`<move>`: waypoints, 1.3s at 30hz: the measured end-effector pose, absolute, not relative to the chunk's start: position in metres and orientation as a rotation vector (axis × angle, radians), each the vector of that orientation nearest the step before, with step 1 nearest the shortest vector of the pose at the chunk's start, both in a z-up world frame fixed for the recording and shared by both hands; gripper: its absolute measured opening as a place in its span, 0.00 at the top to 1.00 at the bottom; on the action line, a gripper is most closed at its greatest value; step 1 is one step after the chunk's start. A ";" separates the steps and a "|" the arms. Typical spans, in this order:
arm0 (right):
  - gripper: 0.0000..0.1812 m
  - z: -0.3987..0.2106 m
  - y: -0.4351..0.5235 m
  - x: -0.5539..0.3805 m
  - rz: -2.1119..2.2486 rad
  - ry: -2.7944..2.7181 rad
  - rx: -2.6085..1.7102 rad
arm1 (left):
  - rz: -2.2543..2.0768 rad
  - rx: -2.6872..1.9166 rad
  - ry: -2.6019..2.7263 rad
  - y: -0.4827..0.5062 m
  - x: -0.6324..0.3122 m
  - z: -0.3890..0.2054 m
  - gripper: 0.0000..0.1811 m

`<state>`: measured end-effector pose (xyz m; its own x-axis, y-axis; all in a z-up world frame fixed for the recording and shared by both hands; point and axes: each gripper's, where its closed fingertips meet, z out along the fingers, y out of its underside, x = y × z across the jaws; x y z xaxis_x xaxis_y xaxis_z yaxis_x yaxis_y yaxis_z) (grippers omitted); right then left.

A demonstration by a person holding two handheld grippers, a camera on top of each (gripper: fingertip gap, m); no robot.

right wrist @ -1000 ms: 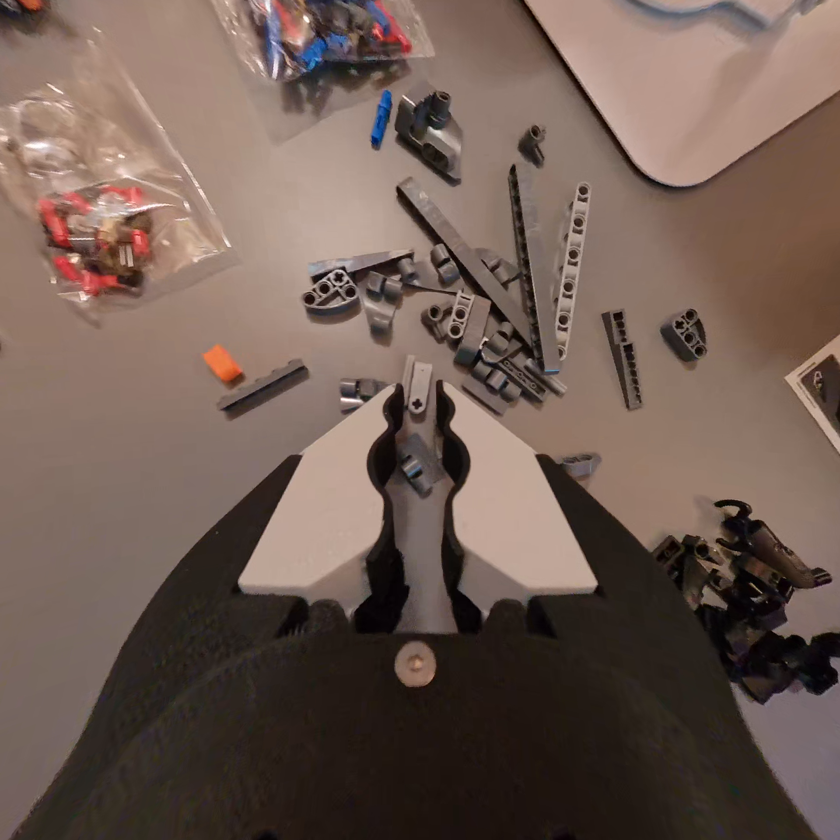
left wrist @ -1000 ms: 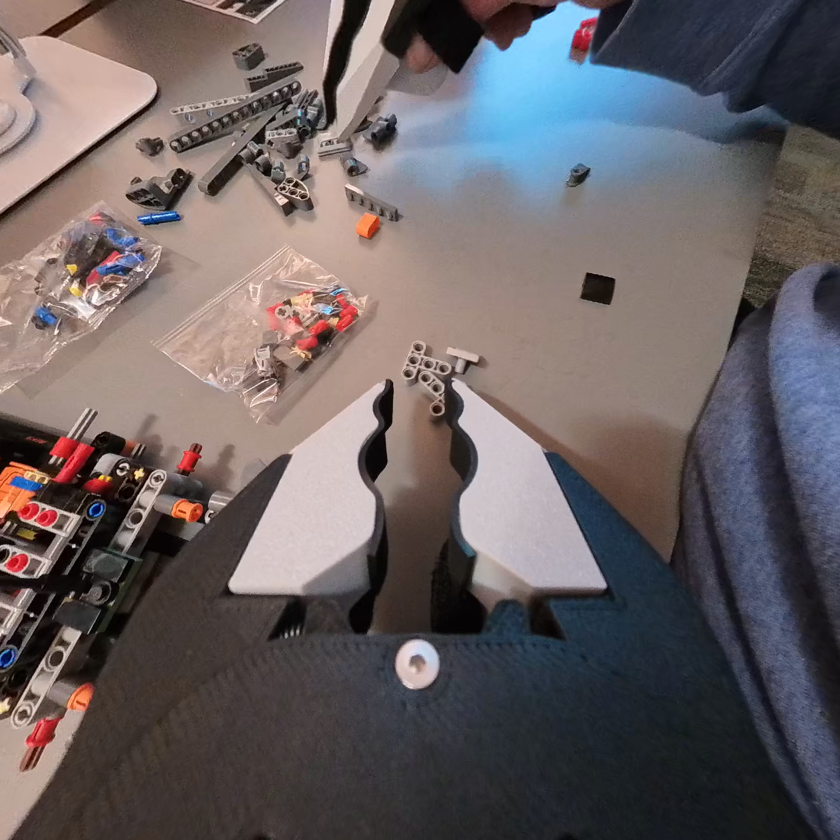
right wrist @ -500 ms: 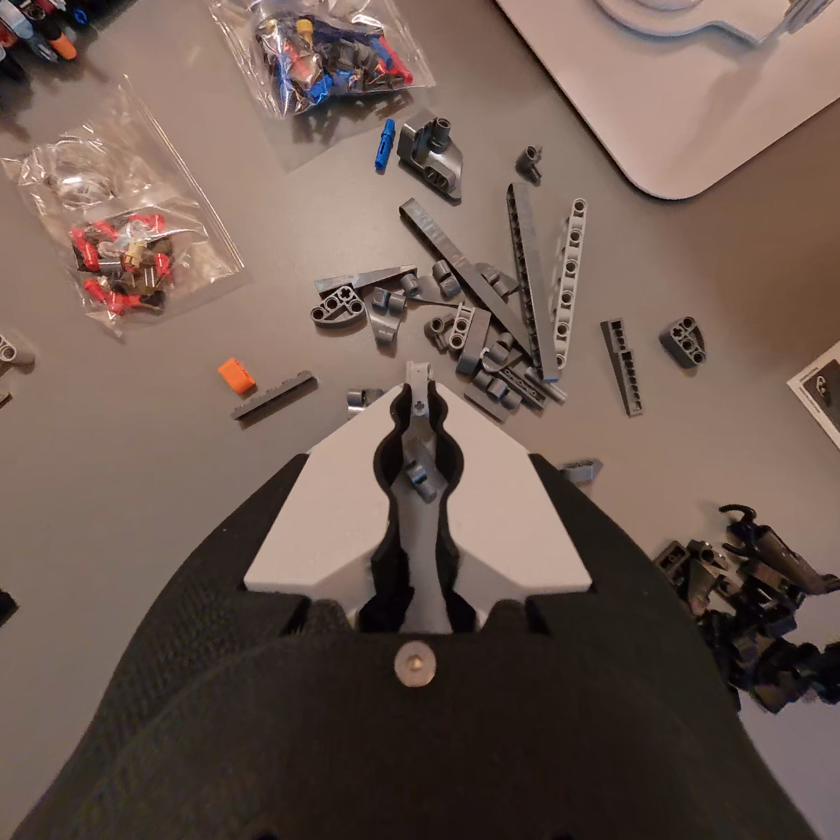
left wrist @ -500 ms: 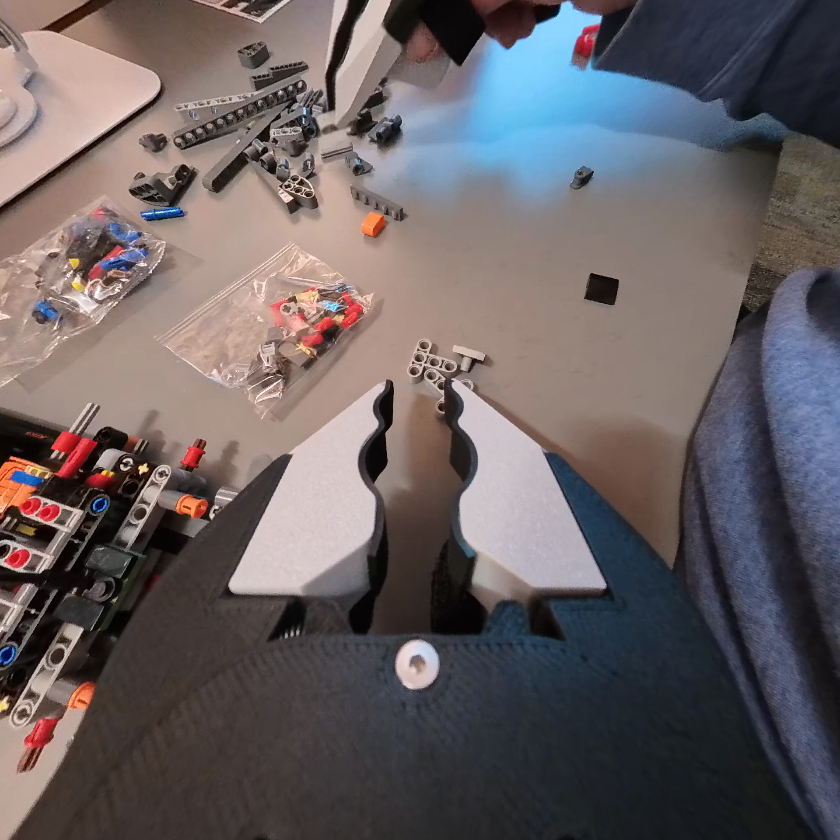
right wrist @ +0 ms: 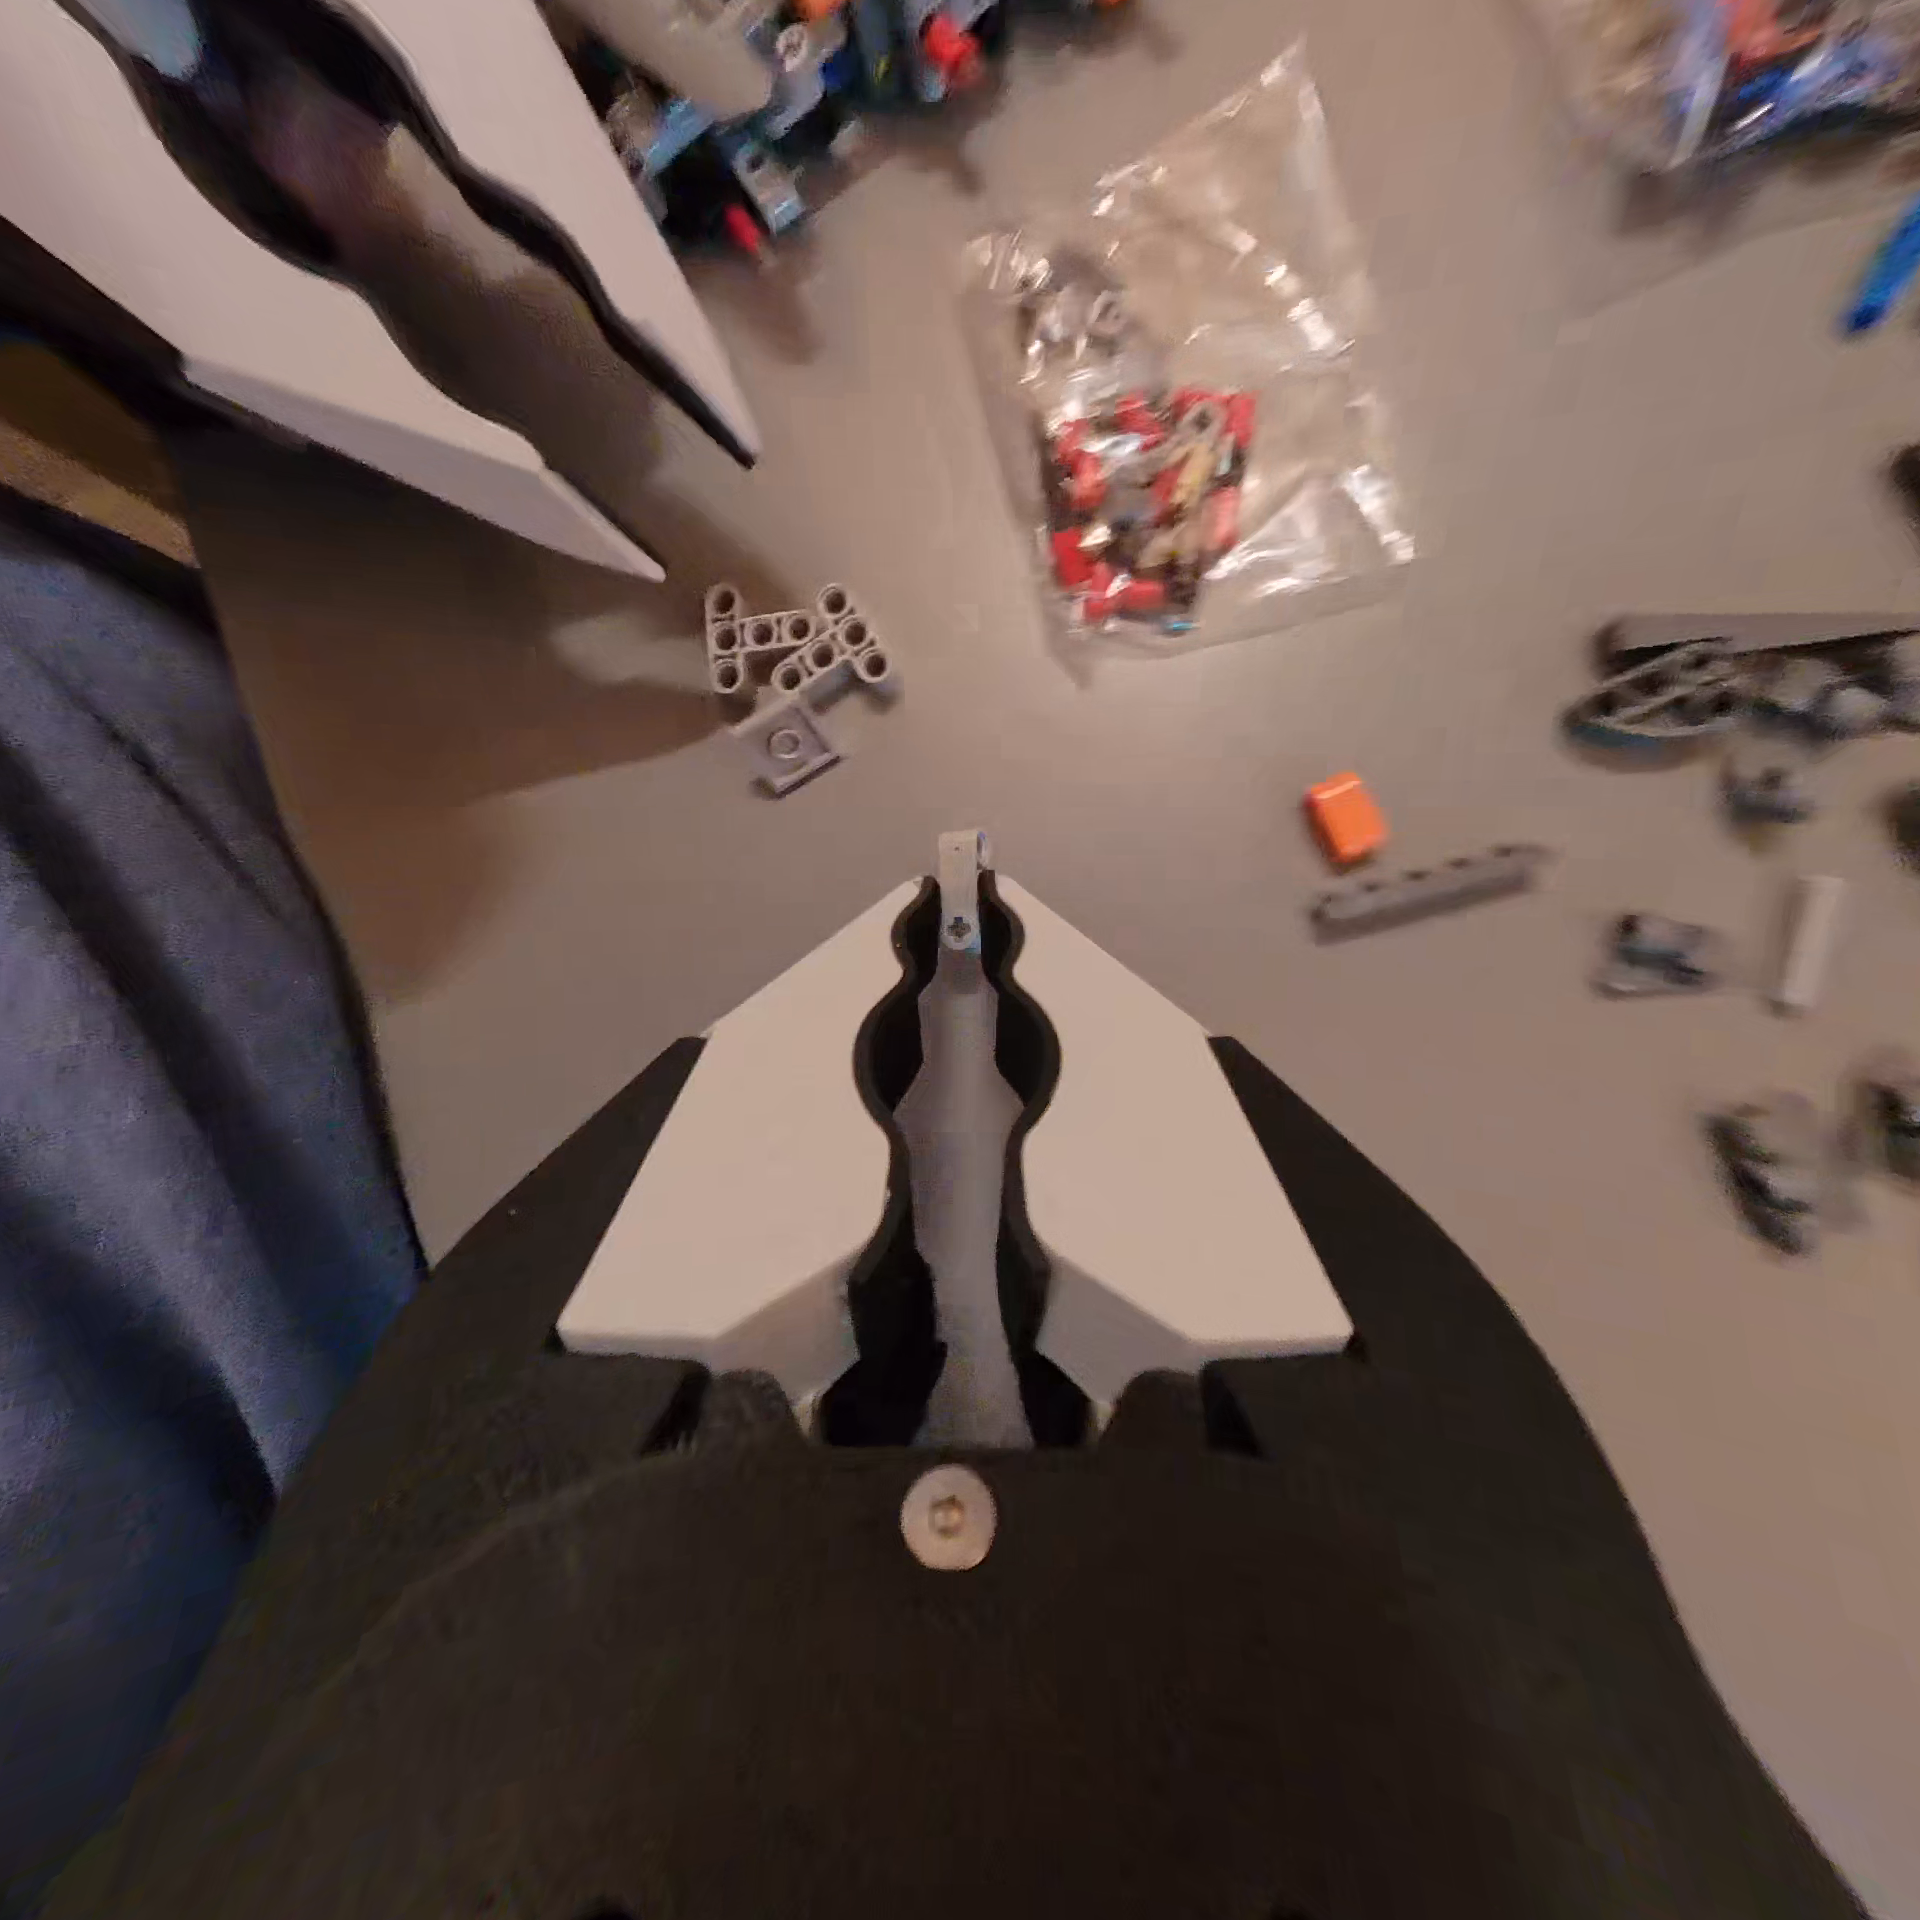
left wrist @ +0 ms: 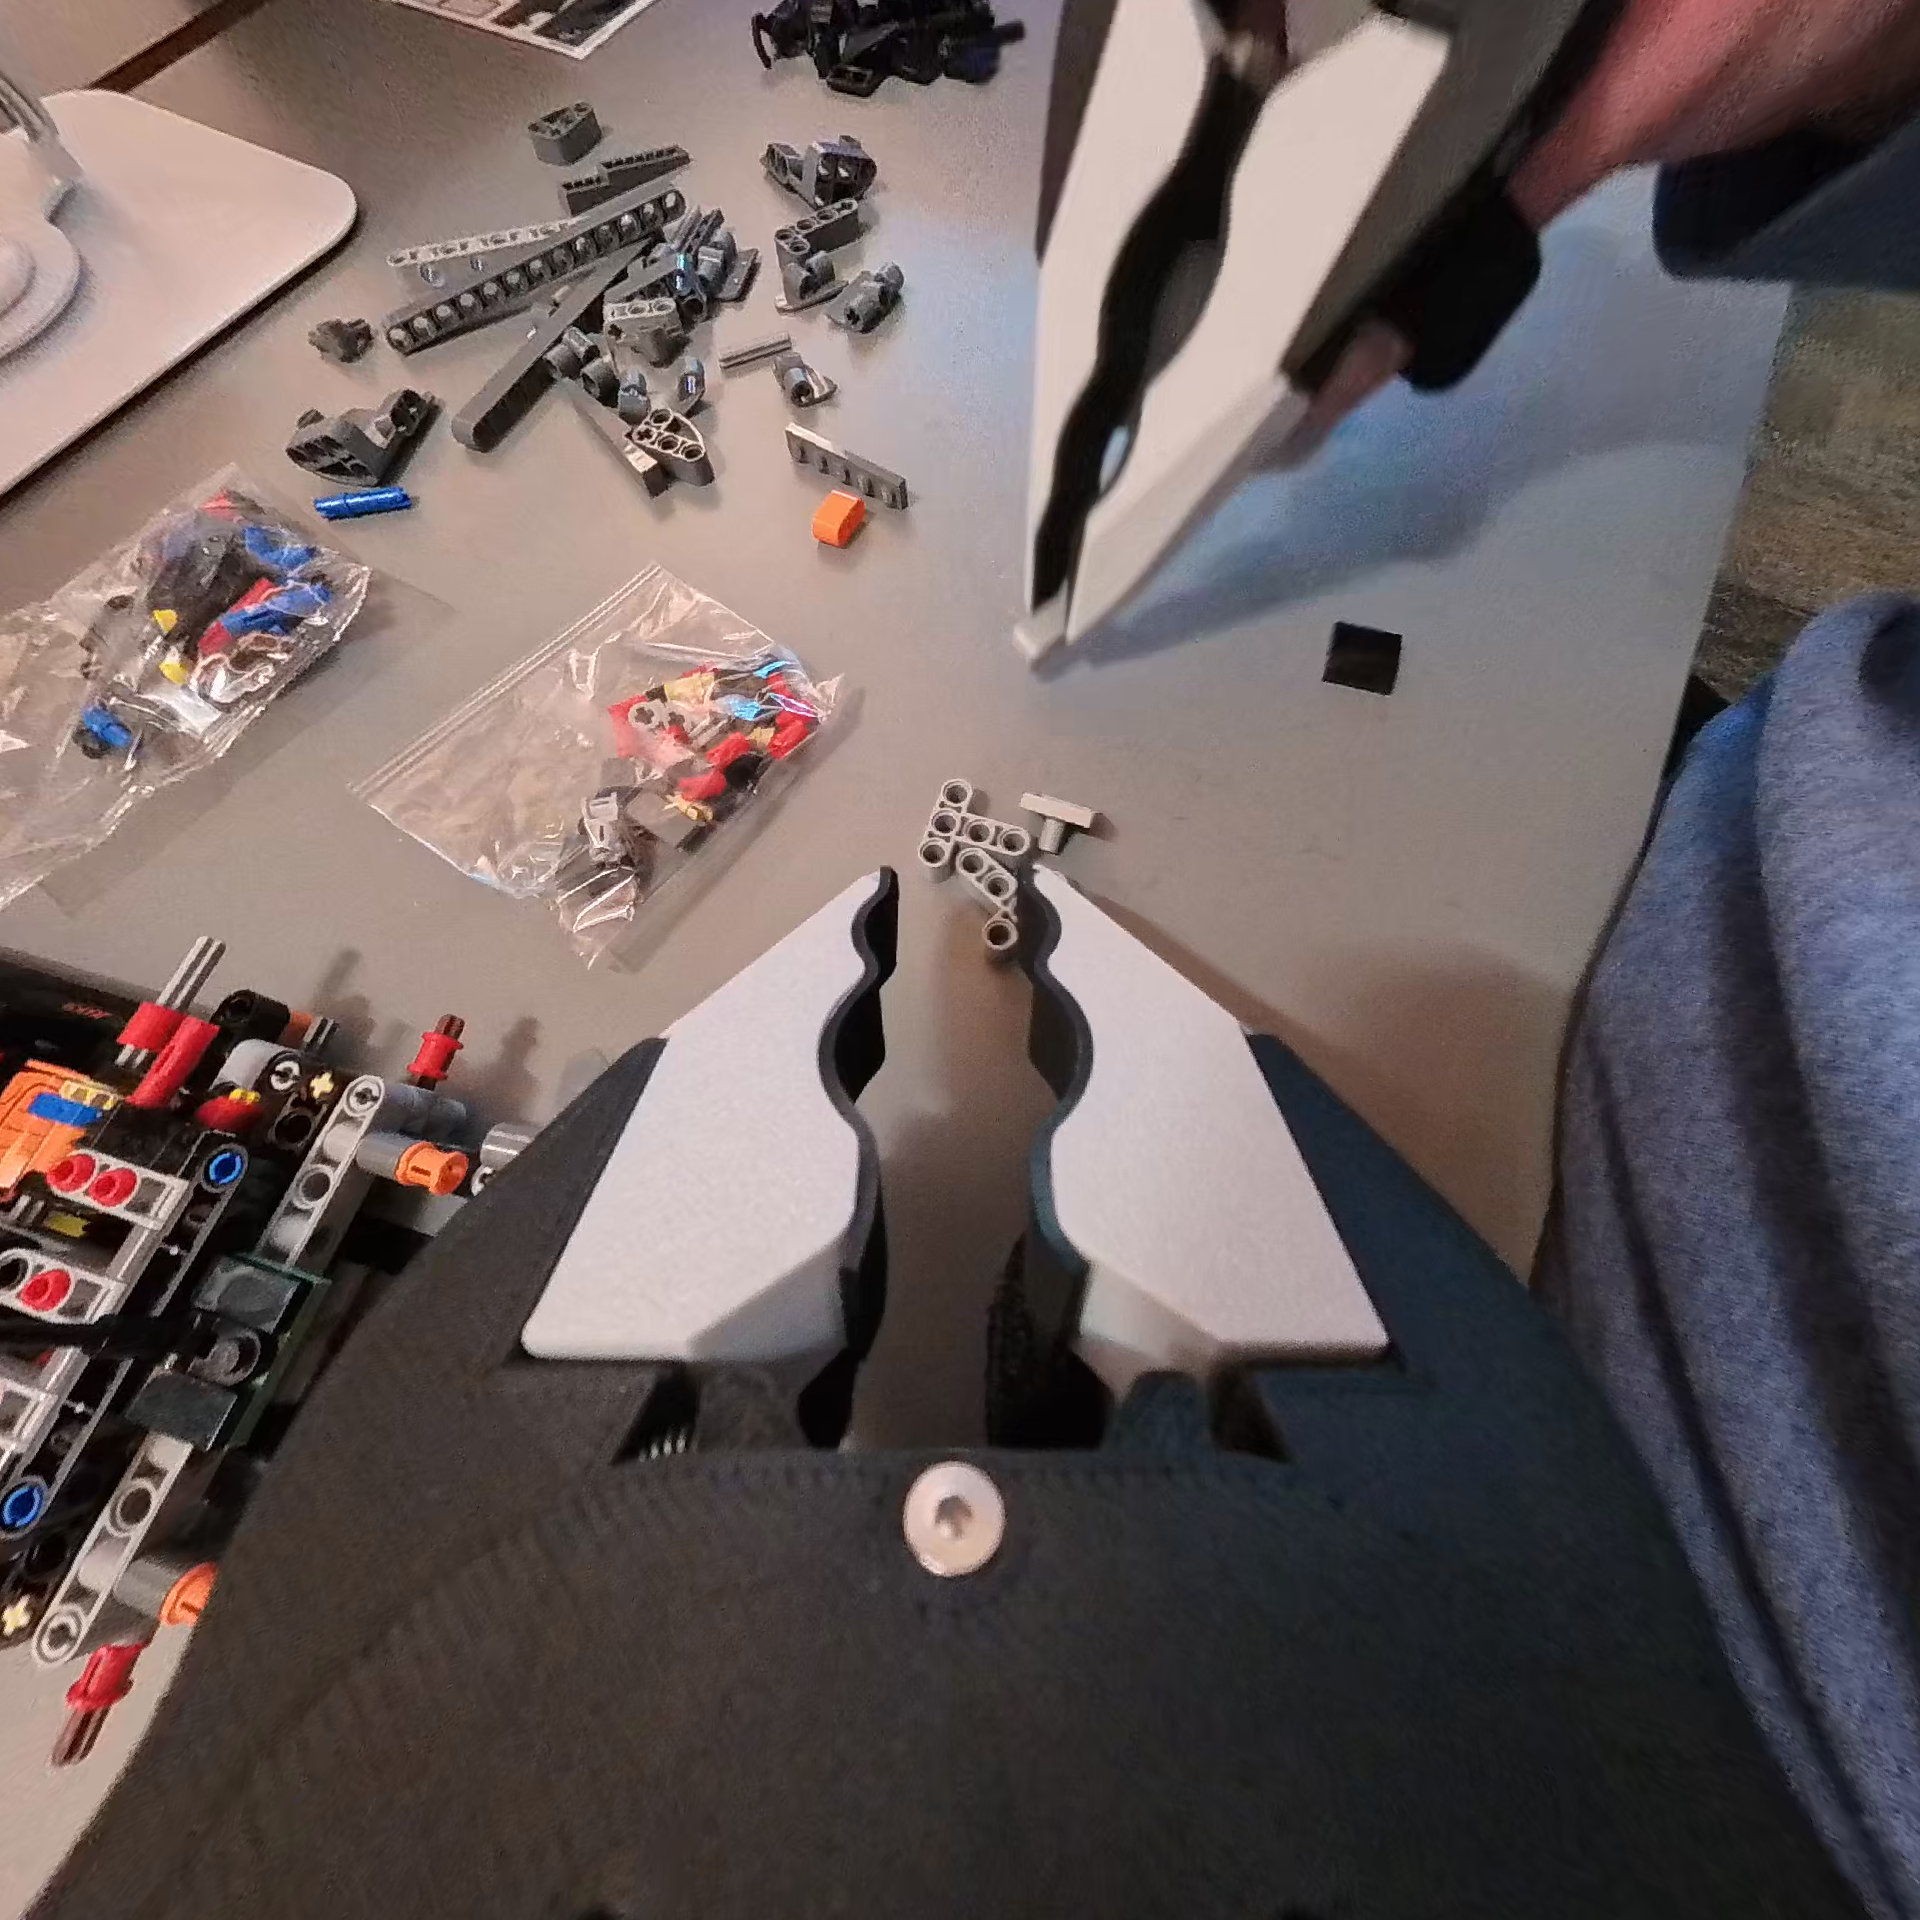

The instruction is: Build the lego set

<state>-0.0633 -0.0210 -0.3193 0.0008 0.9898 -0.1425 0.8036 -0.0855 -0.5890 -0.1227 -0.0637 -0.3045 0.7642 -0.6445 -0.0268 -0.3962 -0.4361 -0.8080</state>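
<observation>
My right gripper (right wrist: 958, 888) is shut on a small light grey Technic piece (right wrist: 960, 857) that sticks out past its tips, held above the grey table (right wrist: 1039, 748). Just ahead lie light grey angled beams (right wrist: 795, 644) and a small flat grey plate (right wrist: 787, 746). My left gripper (left wrist: 961, 894) is open and empty, its tips right at those beams (left wrist: 971, 847). The right gripper also shows in the left wrist view (left wrist: 1049, 623), coming down from the upper right. The left gripper (right wrist: 701, 514) shows at the upper left of the right wrist view.
A partly built model (left wrist: 125, 1195) lies at the left. Two clear bags of parts (left wrist: 623, 748) (left wrist: 177, 644) and a pile of dark grey beams (left wrist: 592, 301) lie farther out, with an orange piece (left wrist: 838, 516). A person's blue sleeve (left wrist: 1766, 1143) and the table edge are at the right. About 8 cm separates my left fingertips from my right. From either gripper's tips it is about 4 cm to the small flat grey plate (right wrist: 787, 746).
My right gripper shut on the small grey piece at the pile, lifted it and swung it over toward the light grey beams by the left gripper. The left gripper hardly moved.
</observation>
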 end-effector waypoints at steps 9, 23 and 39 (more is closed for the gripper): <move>0.88 -0.320 -0.037 -0.087 0.760 -1.855 -1.906 | -0.345 -2.067 0.780 -0.066 -0.124 -0.299 0.89; 0.95 -0.329 0.123 -0.051 0.416 -1.597 -2.016 | -0.346 -2.076 0.771 -0.063 -0.125 -0.302 0.89; 0.99 -0.291 0.052 -0.057 0.664 -1.648 -1.959 | -0.369 -2.078 0.764 -0.062 -0.126 -0.304 0.89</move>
<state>-0.0568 0.0524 -0.2906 0.1522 0.9870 -0.0520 0.7474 -0.1493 -0.6474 -0.1257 -0.0623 -0.3040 0.7680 -0.6402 -0.0185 -0.3831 -0.4359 -0.8144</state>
